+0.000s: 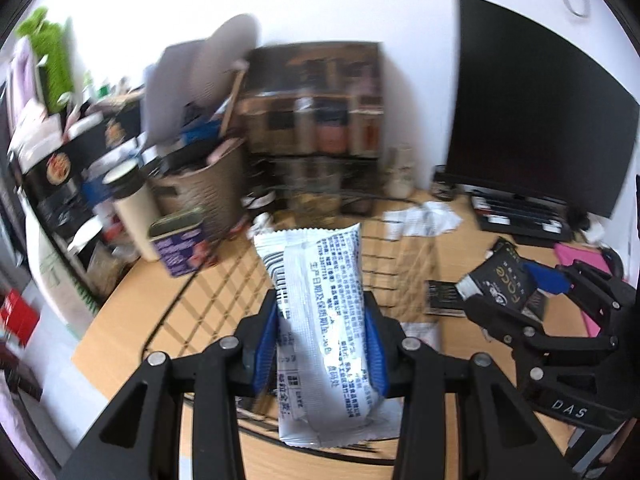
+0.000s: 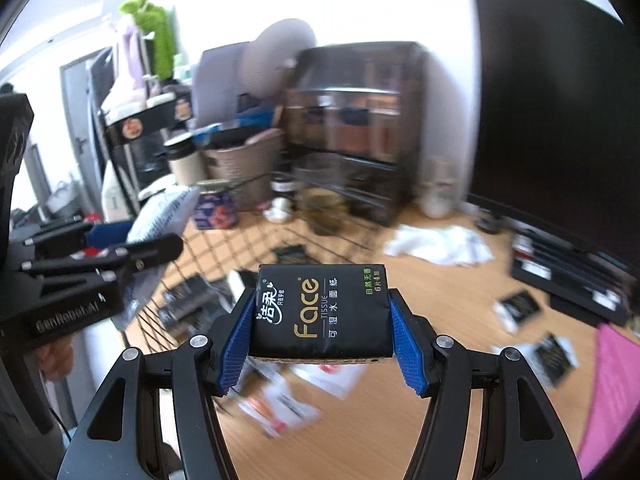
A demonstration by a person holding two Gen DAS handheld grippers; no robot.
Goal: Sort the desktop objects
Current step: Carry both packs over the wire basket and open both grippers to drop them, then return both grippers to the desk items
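Observation:
My left gripper (image 1: 325,336) is shut on a white snack packet (image 1: 320,320) with blue print, held above a black wire basket (image 1: 224,280) on the wooden desk. My right gripper (image 2: 322,340) is shut on a black Face tissue pack (image 2: 322,312), also held above the desk. The right gripper with its pack (image 1: 504,280) shows at the right of the left wrist view. The left gripper with the white packet (image 2: 160,216) shows at the left of the right wrist view. More black tissue packs (image 2: 518,308) lie scattered on the desk.
A black monitor (image 1: 532,112) stands at the right on the desk. A dark drawer unit (image 1: 316,120), a brown bin (image 1: 200,188) and a purple tin (image 1: 180,244) crowd the back. Crumpled white paper (image 2: 440,246) and a pink item (image 2: 612,392) lie on the desk.

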